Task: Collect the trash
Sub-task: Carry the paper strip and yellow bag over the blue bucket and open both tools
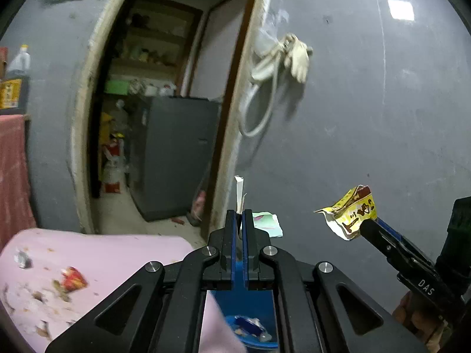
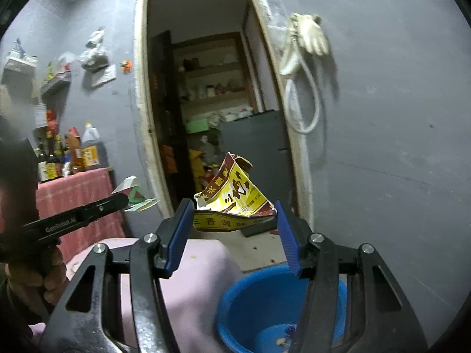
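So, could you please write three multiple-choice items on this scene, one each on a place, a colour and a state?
1. Where does the glove hang?
A. on the wall right of the doorway
B. on the red cloth
C. in the basin

2. What colour is the basin?
A. green
B. blue
C. white

3. What is the right tool doing?
A. standing empty
B. gripping a bottle
C. holding a yellow wrapper

Answers: 1 A, it hangs beside the door frame; 2 B, its rim and wall are blue; 3 C, the wrapper spans its two pads.

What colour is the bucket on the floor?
Blue. The bucket shows best in the right wrist view.
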`<state>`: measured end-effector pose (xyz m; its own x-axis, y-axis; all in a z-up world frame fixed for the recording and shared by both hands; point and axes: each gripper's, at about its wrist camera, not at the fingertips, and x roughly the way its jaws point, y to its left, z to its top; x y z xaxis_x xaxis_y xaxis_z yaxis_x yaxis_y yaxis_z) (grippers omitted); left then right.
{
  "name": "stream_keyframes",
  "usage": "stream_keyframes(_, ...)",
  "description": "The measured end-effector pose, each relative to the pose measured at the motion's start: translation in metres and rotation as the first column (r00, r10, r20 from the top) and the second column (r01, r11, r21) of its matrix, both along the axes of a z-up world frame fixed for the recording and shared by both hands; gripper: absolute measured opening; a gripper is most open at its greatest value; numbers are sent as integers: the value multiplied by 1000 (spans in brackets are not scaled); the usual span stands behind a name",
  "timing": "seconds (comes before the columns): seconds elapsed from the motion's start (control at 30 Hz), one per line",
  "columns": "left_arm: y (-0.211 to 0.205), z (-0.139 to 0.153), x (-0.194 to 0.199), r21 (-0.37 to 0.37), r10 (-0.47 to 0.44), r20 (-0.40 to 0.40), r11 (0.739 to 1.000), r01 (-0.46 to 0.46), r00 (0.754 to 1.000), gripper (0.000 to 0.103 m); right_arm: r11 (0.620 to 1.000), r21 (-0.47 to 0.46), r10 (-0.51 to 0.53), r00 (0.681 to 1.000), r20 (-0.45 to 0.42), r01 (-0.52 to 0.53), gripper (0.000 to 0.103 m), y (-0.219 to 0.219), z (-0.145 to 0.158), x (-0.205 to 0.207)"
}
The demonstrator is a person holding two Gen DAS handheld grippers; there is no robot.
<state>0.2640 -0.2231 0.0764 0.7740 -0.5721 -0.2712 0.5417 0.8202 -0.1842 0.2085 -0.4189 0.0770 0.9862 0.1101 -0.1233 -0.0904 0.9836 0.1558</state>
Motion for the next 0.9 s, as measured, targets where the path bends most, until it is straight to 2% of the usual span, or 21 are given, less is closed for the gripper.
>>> stream_keyframes(0.43, -75, -63, 42, 119, -33, -188, 991, 56, 982, 2, 995, 69, -57, 986, -159, 69, 56, -49, -65, 23)
stream_keyframes(0.63, -91, -100, 66, 139, -27, -330, 987, 77, 943, 2, 990, 107, -64, 969, -237, 92, 55, -62, -91, 38)
stream_keyframes(0.83, -99, -127, 83, 162, -20, -438, 982, 101, 899, 3, 986, 136, -51, 948, -314, 98, 56, -70, -112, 51)
stream_keyframes(0.9, -101, -134, 84, 171, -19, -458, 979, 109, 889, 10, 984, 145, -48, 943, -328, 101, 56, -71, -116, 52)
